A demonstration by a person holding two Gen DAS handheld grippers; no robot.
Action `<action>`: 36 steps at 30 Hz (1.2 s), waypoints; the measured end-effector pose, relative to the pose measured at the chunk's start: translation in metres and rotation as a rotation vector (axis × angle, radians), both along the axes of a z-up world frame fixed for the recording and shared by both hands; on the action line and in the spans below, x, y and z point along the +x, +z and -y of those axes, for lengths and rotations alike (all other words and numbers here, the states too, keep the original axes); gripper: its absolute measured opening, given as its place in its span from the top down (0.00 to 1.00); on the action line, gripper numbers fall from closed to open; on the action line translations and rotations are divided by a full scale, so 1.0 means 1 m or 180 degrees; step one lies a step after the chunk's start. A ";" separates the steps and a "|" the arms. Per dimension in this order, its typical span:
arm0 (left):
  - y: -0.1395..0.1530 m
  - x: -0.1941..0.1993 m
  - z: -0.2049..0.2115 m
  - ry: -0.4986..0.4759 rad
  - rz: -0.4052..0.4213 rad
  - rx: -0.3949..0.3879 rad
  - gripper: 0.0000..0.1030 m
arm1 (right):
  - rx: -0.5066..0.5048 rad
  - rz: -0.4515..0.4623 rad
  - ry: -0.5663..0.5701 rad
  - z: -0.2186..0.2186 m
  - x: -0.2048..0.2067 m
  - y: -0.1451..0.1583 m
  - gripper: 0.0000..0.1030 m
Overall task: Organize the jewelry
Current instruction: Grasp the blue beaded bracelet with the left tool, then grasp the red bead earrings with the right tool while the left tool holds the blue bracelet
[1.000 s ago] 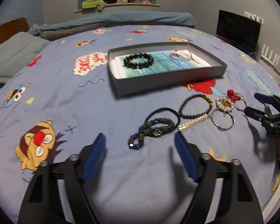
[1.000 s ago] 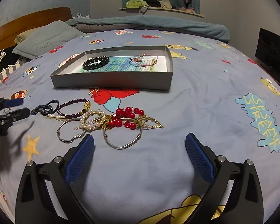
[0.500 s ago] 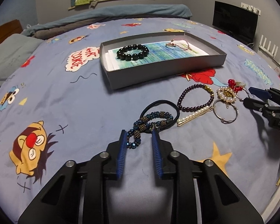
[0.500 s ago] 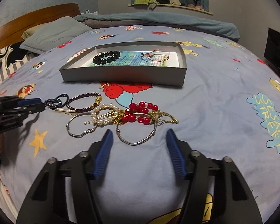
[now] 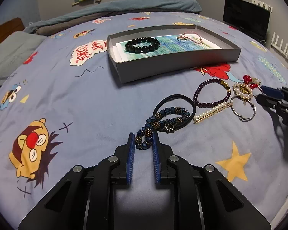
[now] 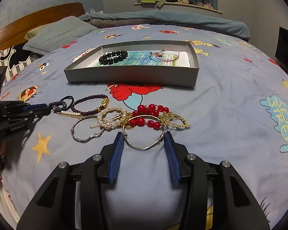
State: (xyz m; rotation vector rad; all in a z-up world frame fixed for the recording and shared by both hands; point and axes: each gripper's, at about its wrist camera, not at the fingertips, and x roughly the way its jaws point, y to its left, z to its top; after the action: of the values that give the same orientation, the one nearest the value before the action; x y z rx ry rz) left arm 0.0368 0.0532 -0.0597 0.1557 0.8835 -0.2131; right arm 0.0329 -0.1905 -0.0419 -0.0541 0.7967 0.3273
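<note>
A grey tray (image 5: 178, 63) (image 6: 132, 75) on the bed holds a black bead bracelet (image 5: 142, 44) and a thin pink cord bracelet (image 5: 190, 38). In front of it lies a row of jewelry. My left gripper (image 5: 143, 142) is shut on the near end of a blue beaded bracelet (image 5: 163, 121), which lies across a black hair tie (image 5: 174, 105). My right gripper (image 6: 144, 141) stands around a silver wire bangle (image 6: 144, 143), its pads touching both sides. Red beads (image 6: 149, 113) and a gold piece (image 6: 174, 120) lie just beyond it.
A purple bead bracelet (image 5: 211, 94), a pearl hair clip (image 5: 211, 113), a pearl ring piece (image 5: 242, 92) and a second silver bangle (image 6: 84, 130) lie between the grippers. Pillows (image 6: 57, 34) and a wooden headboard are at the left, a dark screen (image 5: 245, 21) at the right.
Both grippers moved forward and down to the jewelry and narrowed. The left one closed on the blue beaded bracelet; the right one closed in around the silver bangle.
</note>
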 end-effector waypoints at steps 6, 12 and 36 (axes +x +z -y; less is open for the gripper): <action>0.000 -0.001 0.001 -0.0019 0.0010 0.0019 0.93 | 0.0030 -0.0001 -0.0020 -0.002 0.005 -0.002 0.55; 0.004 -0.006 0.000 -0.0047 0.0056 -0.0010 0.93 | 0.0099 0.0007 -0.0029 0.001 0.003 0.001 0.56; 0.012 -0.011 0.002 -0.0112 0.0085 -0.0063 0.93 | -0.0016 -0.0076 0.0223 0.014 -0.023 0.009 0.51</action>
State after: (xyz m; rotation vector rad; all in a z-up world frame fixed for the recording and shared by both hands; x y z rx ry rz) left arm 0.0258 0.0511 -0.0477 0.1554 0.8522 -0.2519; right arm 0.0102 -0.2045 -0.0332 -0.0830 0.8205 0.3928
